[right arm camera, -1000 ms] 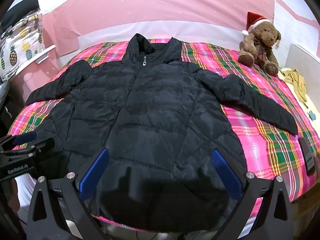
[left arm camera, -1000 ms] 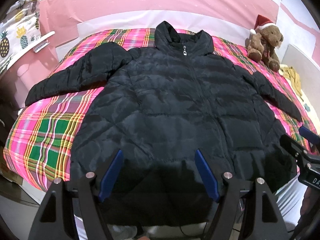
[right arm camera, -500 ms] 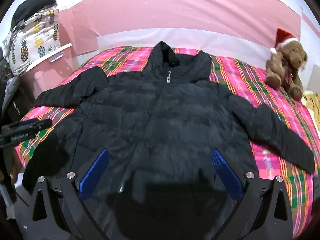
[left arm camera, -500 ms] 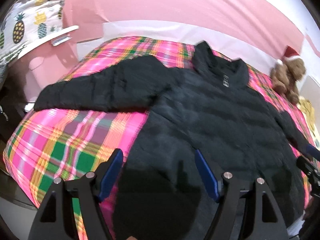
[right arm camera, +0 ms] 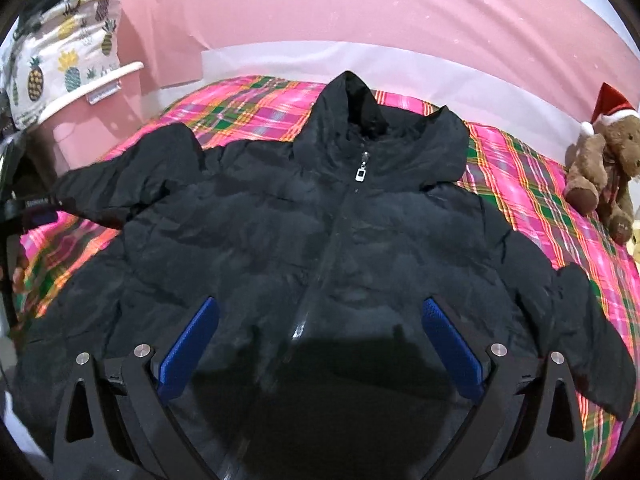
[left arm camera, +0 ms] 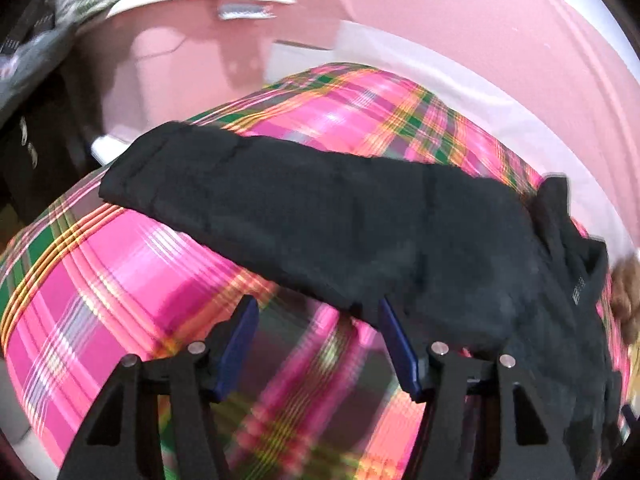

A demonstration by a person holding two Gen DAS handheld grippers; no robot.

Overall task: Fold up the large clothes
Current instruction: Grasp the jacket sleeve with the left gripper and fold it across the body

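A black puffer jacket [right arm camera: 320, 240] lies spread face up on a pink plaid bedspread [right arm camera: 248, 108], zipped, with both sleeves out. In the left wrist view its left sleeve [left arm camera: 280, 208] runs slantwise across the picture. My left gripper [left arm camera: 318, 332] hovers just below that sleeve, over the plaid. Its jaws are closing, and the sleeve's lower edge reaches only the right fingertip [left arm camera: 390, 320]; nothing is pressed between the pads. My right gripper [right arm camera: 320, 340] stands wide open above the jacket's lower front, astride the zip, with nothing in it.
A brown teddy bear [right arm camera: 604, 168] in a Santa hat sits at the bed's right side. A pink bin [right arm camera: 92, 120] under pineapple-print fabric [right arm camera: 64, 60] stands past the bed's left edge, where the floor drops away. A pink and white wall backs the bed.
My left gripper swung left from the jacket's body to the left sleeve, rolled, and its jaws narrowed. My right gripper shifted over the jacket's middle, nearer the zip.
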